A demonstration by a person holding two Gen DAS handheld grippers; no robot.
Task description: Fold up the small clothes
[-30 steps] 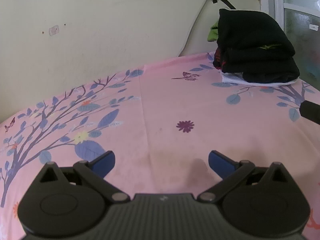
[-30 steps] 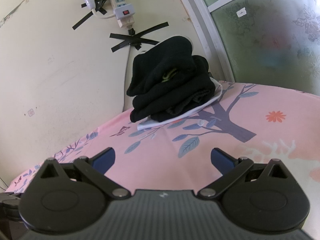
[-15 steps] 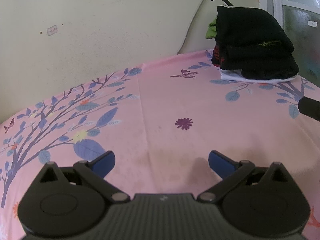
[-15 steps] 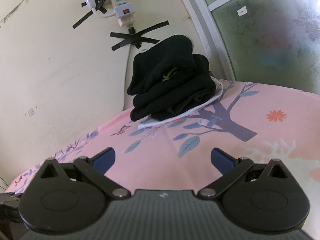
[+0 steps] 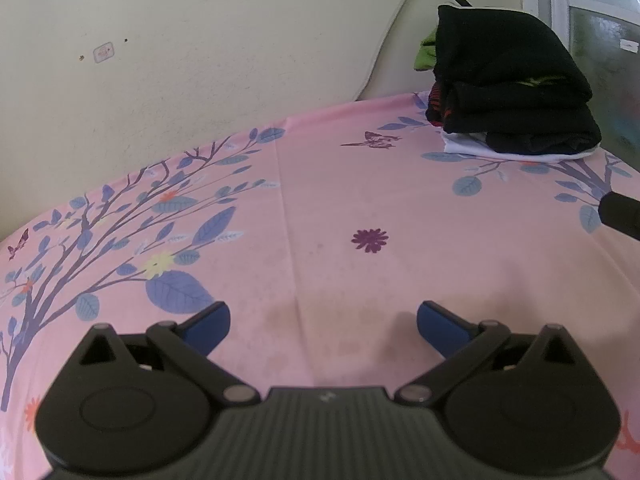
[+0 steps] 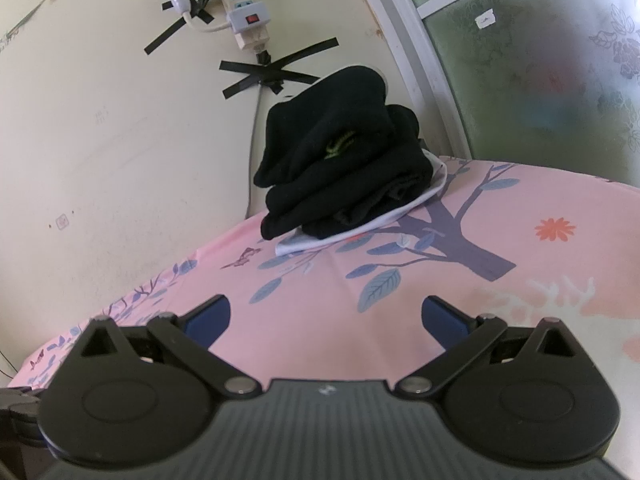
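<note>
A stack of folded dark clothes [image 5: 508,92] lies on a white garment at the far right corner of the pink floral sheet [image 5: 360,200]; it also shows in the right wrist view [image 6: 344,168]. My left gripper [image 5: 323,326] is open and empty, low over bare sheet, well short of the stack. My right gripper [image 6: 326,322] is open and empty, low over the sheet, facing the stack. A dark bit of the right gripper [image 5: 622,216] shows at the left wrist view's right edge.
A cream wall [image 5: 200,60] runs along the far side of the sheet. A taped power strip [image 6: 244,20] and a cable hang above the stack. A frosted window [image 6: 540,72] stands to the right. A green cloth [image 5: 426,50] peeks out behind the stack.
The left gripper has drifted slightly, so the stack sits a little higher in its view. The right view is almost unchanged. Both grippers stay open.
</note>
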